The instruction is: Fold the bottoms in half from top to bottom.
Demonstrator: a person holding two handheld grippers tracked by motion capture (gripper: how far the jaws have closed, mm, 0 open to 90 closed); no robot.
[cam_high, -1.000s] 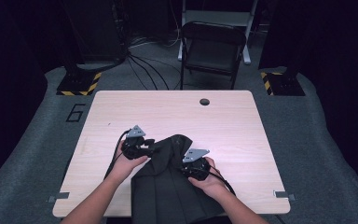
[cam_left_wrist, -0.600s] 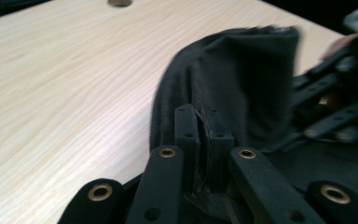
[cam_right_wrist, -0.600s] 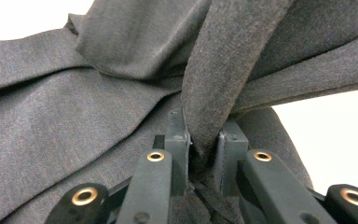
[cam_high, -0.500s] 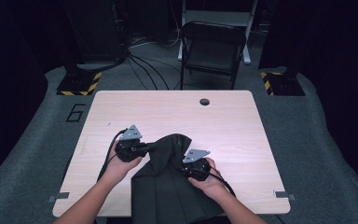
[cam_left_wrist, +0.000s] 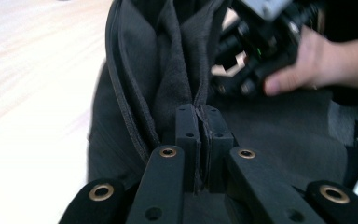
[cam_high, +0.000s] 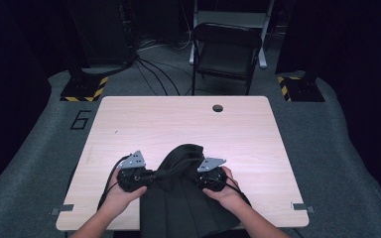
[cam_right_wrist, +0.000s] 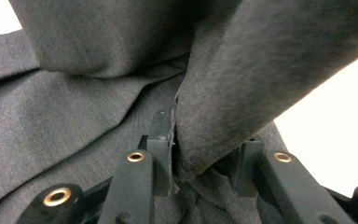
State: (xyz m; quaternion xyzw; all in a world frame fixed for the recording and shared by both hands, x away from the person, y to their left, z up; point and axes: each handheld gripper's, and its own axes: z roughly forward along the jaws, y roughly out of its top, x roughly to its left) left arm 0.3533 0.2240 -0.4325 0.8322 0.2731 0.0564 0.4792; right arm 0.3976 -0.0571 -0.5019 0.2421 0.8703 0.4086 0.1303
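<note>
A dark grey garment (cam_high: 181, 208) lies bunched at the table's near edge, and its lower part hangs over the front. My left gripper (cam_high: 155, 174) holds its left side; in the left gripper view the jaws (cam_left_wrist: 198, 116) are shut on a seamed fold of the cloth (cam_left_wrist: 168, 70). My right gripper (cam_high: 202, 177) holds the right side of the bundle. In the right gripper view a thick fold of the garment (cam_right_wrist: 223, 93) is pinched between that gripper's jaws (cam_right_wrist: 205, 135). The other hand and the right gripper (cam_left_wrist: 265, 42) appear close by beyond the cloth.
The light wooden table (cam_high: 178, 124) has a round cable hole (cam_high: 218, 108) near its far edge. A black folding chair (cam_high: 225, 49) stands behind the table. Floor cables (cam_high: 154, 64) and yellow-black striped bases (cam_high: 84, 89) lie on the grey carpet beyond.
My left gripper has shifted a little left and toward the near edge, with the cloth's fold in it. The right gripper has stayed almost in place.
</note>
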